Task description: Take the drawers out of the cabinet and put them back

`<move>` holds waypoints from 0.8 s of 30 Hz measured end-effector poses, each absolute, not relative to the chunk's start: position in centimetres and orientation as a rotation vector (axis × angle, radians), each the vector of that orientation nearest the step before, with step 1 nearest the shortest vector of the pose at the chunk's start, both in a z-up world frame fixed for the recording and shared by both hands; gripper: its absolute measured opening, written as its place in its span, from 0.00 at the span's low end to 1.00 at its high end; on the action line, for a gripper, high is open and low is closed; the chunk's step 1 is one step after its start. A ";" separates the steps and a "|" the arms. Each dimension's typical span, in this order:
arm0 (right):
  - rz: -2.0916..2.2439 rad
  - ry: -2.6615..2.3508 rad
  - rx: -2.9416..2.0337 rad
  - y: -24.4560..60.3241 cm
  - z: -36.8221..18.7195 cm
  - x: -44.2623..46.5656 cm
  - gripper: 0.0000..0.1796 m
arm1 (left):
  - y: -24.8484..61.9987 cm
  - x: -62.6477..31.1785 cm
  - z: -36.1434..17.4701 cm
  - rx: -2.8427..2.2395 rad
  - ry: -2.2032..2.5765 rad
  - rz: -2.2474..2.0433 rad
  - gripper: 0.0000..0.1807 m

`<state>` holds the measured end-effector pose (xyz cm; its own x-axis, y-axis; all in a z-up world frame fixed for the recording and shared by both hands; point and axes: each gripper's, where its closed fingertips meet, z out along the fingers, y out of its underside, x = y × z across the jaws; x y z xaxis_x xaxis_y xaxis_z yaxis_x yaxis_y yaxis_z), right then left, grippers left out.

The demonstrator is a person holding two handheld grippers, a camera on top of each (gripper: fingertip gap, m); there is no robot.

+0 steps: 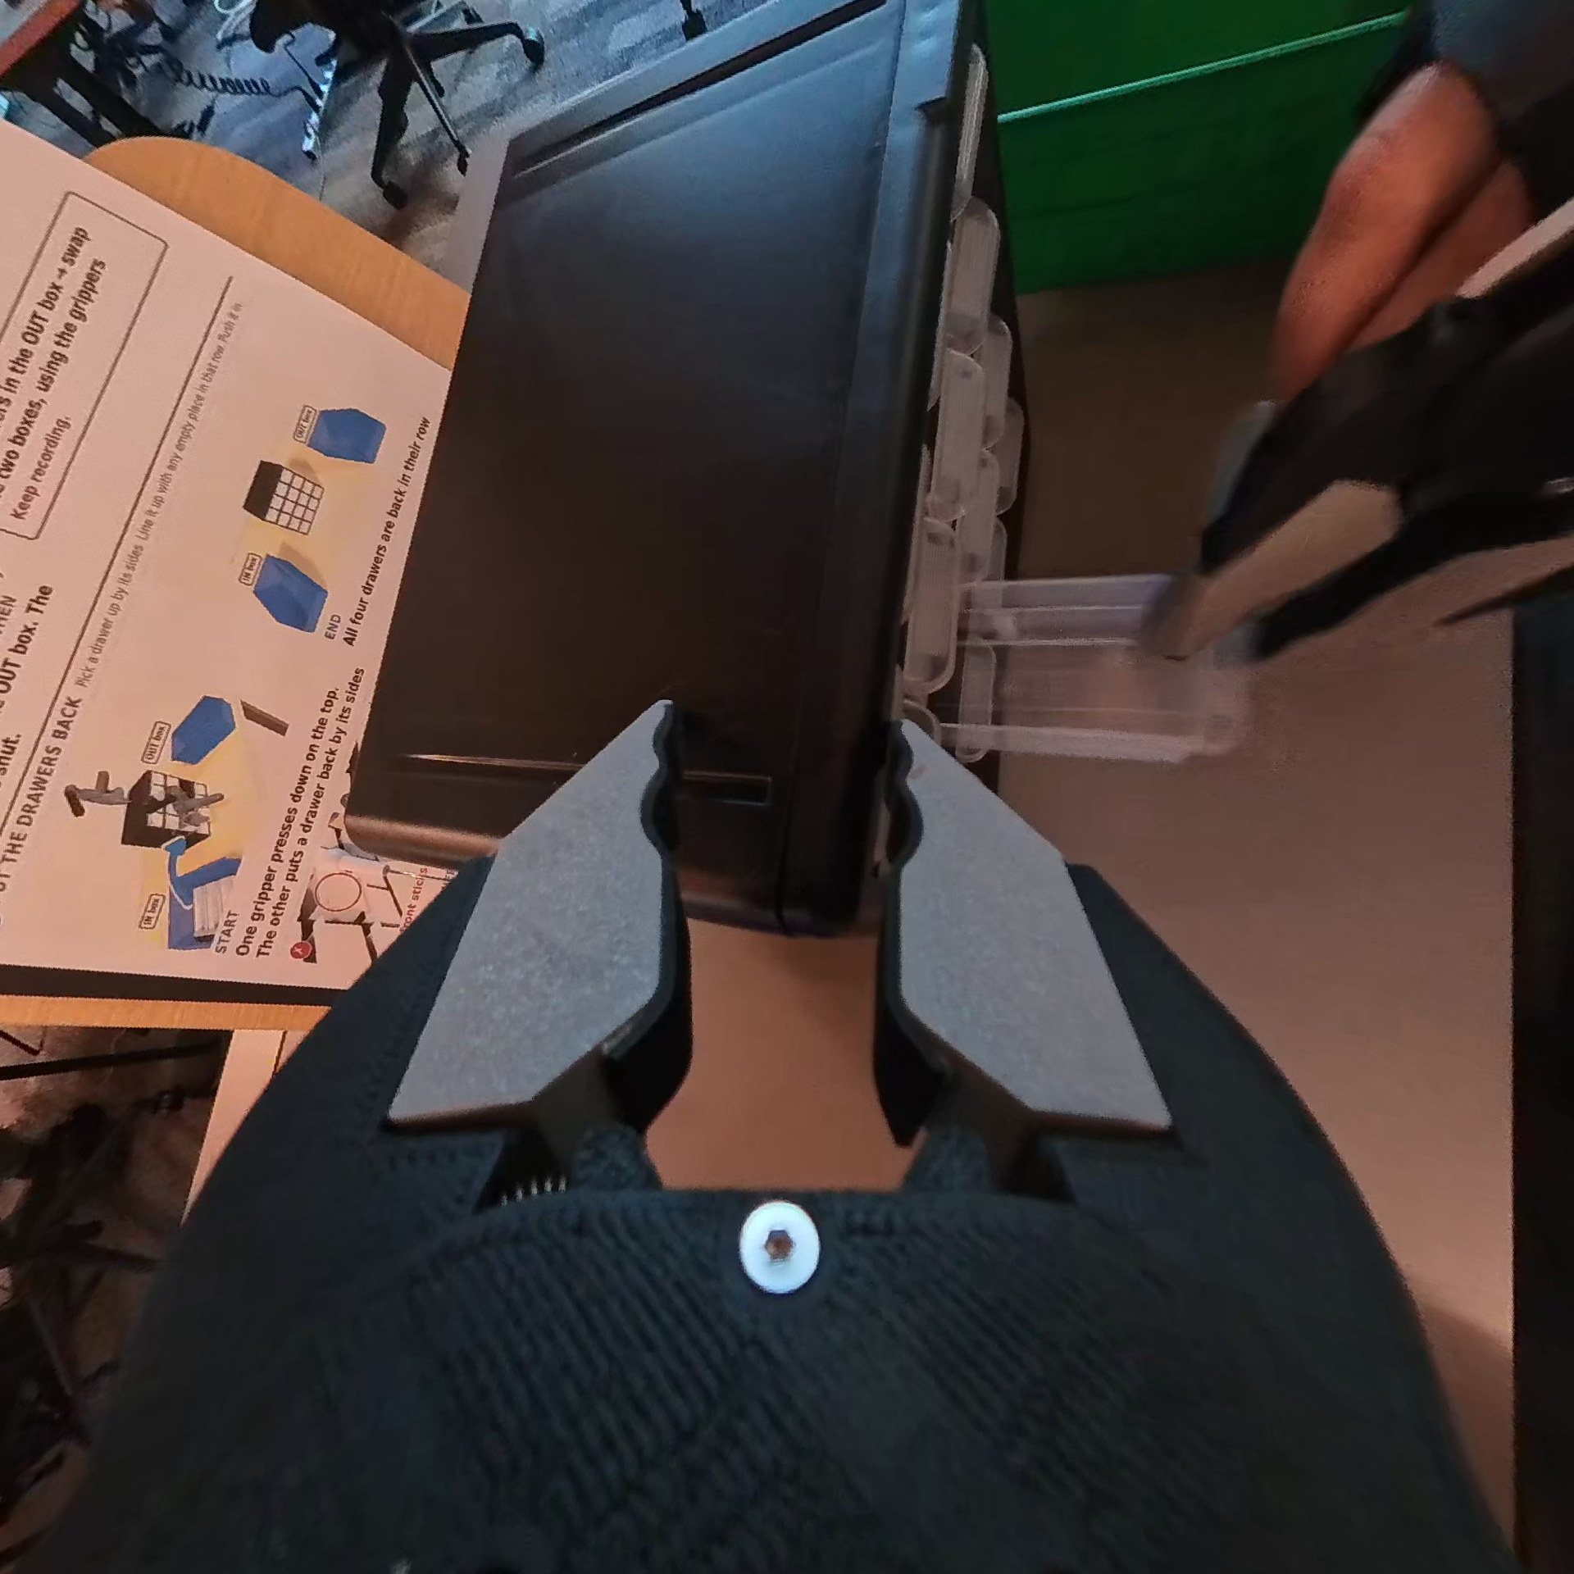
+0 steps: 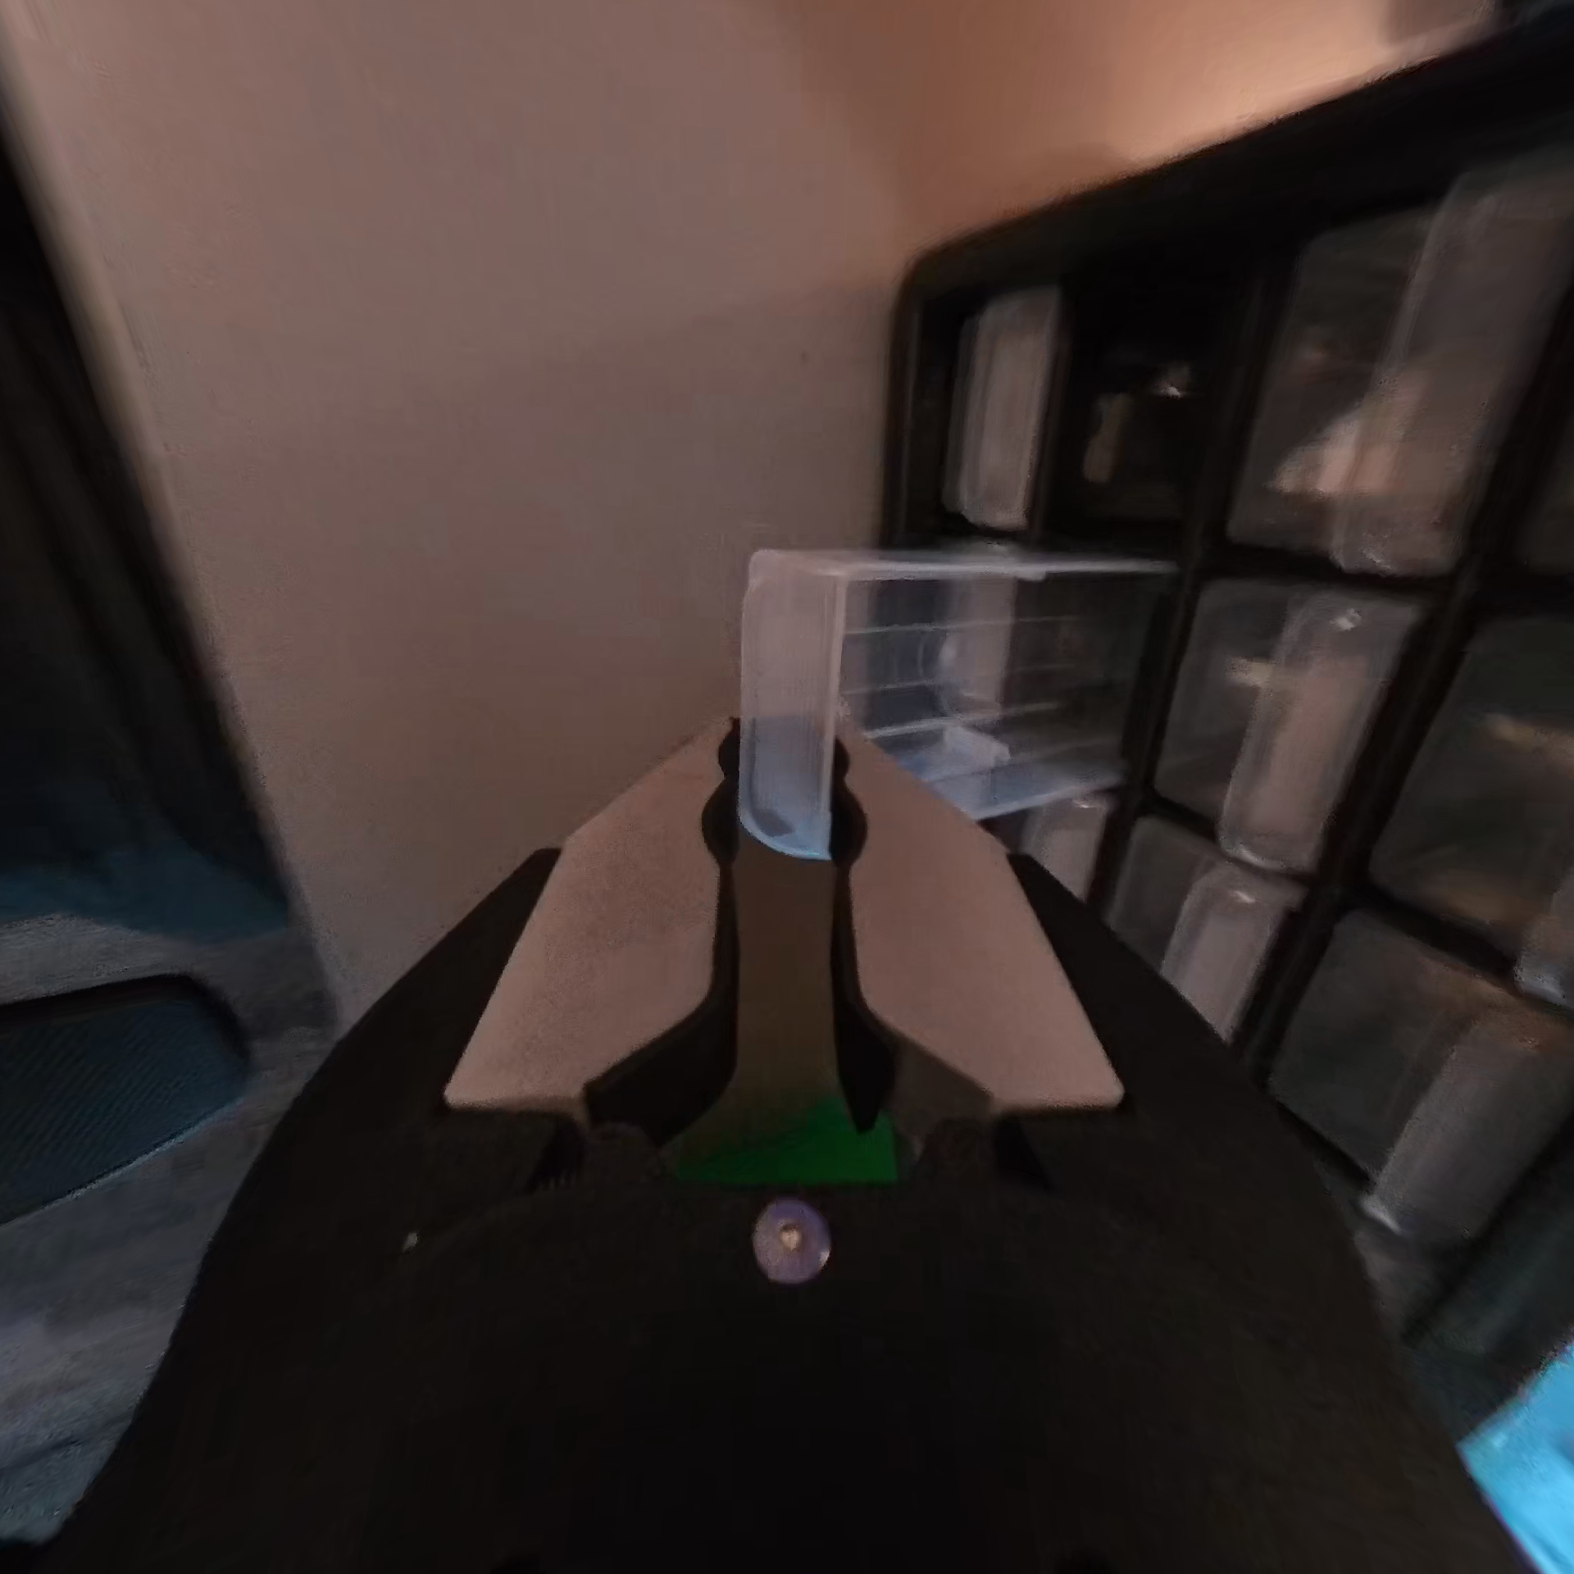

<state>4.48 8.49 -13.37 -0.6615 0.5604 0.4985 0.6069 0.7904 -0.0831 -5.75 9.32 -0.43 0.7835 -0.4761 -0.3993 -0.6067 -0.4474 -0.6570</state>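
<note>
Right claw [image 2: 784, 792] pinches the clear drawer's [image 2: 937, 681] handle; pull straight out while the half-spread left claw [image 1: 779, 766] steadies the black cabinet [image 1: 681, 426].

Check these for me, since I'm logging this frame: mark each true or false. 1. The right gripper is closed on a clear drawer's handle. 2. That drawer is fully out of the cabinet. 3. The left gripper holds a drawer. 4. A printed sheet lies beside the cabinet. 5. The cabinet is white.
1. True: the right gripper pinches the front handle of the clear drawer.
2. False: its rear part is in its slot in the cabinet.
3. False: the left gripper is open, empty, at the cabinet's top.
4. True: the printed sheet lies beside it.
5. False: it is black.
</note>
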 end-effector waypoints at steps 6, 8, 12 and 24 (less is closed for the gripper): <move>-0.143 -2.243 -0.959 12.2 -12.5 1.6 0.12 | 9.3 -5.8 -0.4 -2.147 0.797 0.203 0.26; -0.081 -2.217 -0.938 11.5 -11.4 1.9 0.15 | 9.3 -5.8 -0.4 -2.151 0.797 0.205 0.26; -0.021 -2.251 -0.922 9.6 -10.4 4.0 0.16 | 9.3 -5.8 -0.4 -2.146 0.799 0.202 0.26; 0.058 -2.178 -1.272 12.8 -14.2 0.6 0.00 | 9.3 -5.8 -0.4 -2.147 0.782 0.194 0.26</move>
